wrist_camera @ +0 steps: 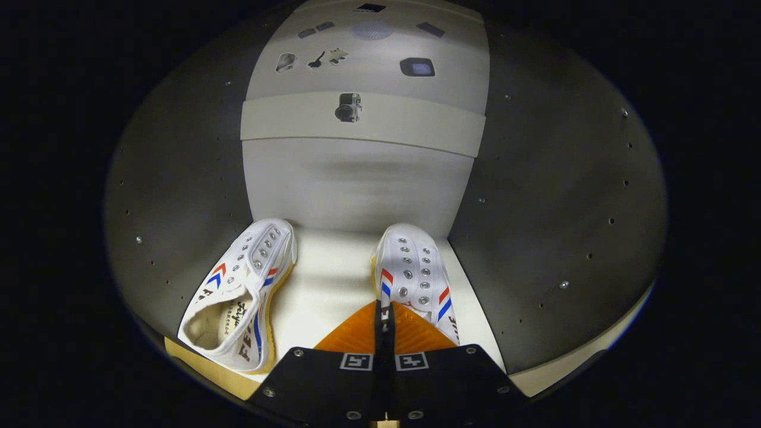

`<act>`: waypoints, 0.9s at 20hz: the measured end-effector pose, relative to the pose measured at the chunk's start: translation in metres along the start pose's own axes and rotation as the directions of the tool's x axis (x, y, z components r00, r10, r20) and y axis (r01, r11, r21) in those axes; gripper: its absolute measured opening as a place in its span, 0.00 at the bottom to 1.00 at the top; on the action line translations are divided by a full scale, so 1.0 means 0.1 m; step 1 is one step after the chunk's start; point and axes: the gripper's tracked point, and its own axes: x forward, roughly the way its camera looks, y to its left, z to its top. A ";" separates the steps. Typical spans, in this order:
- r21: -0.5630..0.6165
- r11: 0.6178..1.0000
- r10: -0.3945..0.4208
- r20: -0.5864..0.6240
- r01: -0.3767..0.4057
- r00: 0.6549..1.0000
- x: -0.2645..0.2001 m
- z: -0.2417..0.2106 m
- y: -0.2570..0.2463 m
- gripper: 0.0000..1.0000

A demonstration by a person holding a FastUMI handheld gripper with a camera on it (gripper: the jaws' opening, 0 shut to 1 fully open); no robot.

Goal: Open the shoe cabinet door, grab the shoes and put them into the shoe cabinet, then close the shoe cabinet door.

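Note:
Two white canvas shoes with red and blue stripes sit inside the shoe cabinet (pixel 333 297) on its pale floor. The left shoe (pixel 244 291) leans on its side against the dark left wall, its opening facing me. Toe pointing at the back panel, the right shoe (pixel 416 273) stands upright, its heel hidden behind my fingers. My gripper (pixel 385 308) is over that heel, the fingers almost together with a sliver of white canvas in the narrow slit between them, so it looks shut on the right shoe's heel edge.
Dark side walls (pixel 553 238) with rows of small holes close in left and right. A pale back panel (pixel 357 190) stands just beyond the shoes' toes. Above it a pale ledge carries a small camera (pixel 348 107). A strip of bare floor lies between the shoes.

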 end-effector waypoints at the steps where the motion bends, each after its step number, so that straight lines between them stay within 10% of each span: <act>1: 0.008 1.000 0.002 0.002 -0.002 1.000 0.00 0.00 0.01 0.00; 6: -0.018 0.999 -0.032 0.088 0.034 0.996 -0.24 0.16 -0.05 0.27; 11: 0.014 1.000 -0.015 0.185 0.013 0.983 -0.96 0.34 0.04 0.89; 18: -0.020 1.000 0.015 0.329 -0.010 0.944 -2.43 0.40 0.24 0.95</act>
